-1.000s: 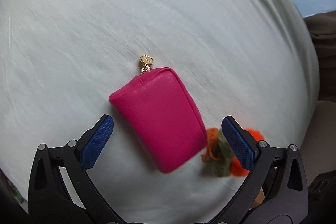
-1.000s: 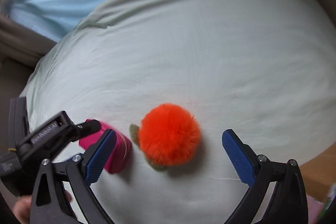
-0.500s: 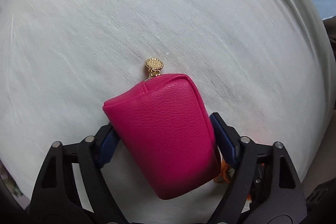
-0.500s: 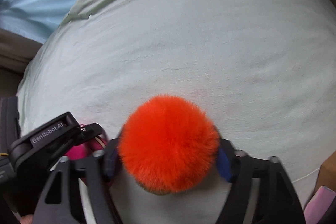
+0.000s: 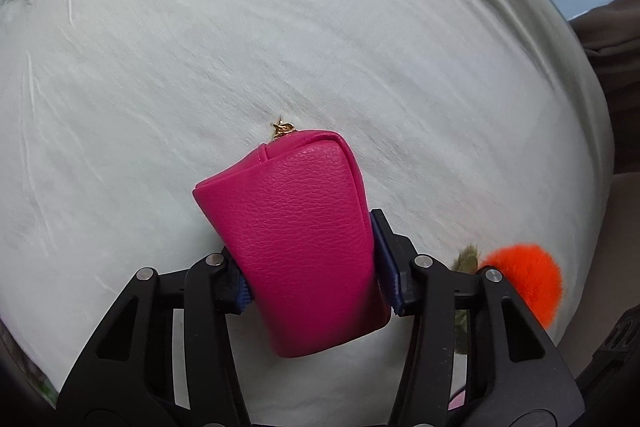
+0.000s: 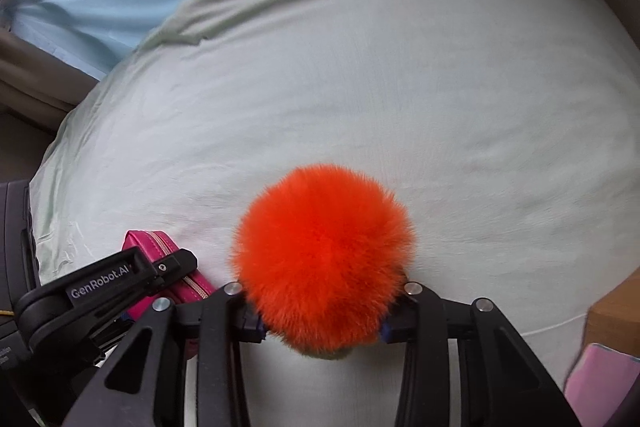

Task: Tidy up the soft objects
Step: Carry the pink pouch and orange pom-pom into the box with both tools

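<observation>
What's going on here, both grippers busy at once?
A person works two handheld grippers over a pale bedsheet. The left gripper is closing on a pink zip pouch, its pads pressing the pouch's sides. The right gripper is closing on a fluffy orange pom-pom with a bit of green trim at its base. The two grippers sit side by side. No container shows in either view.

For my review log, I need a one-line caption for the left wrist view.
Left gripper closing on a pink zip pouch above a pale bed sheet, orange pompom at right.
</observation>
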### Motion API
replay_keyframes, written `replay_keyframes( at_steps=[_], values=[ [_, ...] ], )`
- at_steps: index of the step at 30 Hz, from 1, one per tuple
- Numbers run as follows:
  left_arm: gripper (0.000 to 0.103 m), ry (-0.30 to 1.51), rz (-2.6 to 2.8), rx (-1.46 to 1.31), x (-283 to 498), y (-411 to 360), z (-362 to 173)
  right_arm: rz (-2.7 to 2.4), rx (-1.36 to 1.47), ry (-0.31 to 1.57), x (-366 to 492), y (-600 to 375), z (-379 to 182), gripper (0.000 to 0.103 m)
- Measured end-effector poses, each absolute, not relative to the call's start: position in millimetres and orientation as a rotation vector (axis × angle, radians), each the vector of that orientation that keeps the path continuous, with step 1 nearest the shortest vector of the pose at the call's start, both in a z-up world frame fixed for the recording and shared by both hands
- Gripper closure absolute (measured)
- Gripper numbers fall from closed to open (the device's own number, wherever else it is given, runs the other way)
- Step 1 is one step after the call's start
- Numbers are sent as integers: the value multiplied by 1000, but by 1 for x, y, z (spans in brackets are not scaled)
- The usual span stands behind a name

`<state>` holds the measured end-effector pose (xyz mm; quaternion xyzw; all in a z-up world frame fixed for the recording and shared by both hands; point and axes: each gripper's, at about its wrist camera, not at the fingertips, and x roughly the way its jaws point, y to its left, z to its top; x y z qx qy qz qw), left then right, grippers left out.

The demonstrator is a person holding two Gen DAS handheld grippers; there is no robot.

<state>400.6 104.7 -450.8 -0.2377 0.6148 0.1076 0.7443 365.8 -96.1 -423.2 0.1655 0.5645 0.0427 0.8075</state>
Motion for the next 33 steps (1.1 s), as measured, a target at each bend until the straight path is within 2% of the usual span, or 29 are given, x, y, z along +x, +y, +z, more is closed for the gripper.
replay_keyframes(
  at_steps=[8, 21, 28, 33],
  values=[
    [58, 1258, 127, -455, 380, 112, -368, 100, 301, 1123, 340, -97, -350, 67],
    [58, 1142, -111, -266, 300, 109, -194, 127, 307, 938, 243, -113, -187, 68],
    [58, 1106, -216, -189, 248, 60, -148, 109, 316, 867, 186, -158, -136, 68],
    [58, 1090, -250, -180, 215, 6, -138, 88, 264, 853, 149, -212, -125, 68]
  ],
)
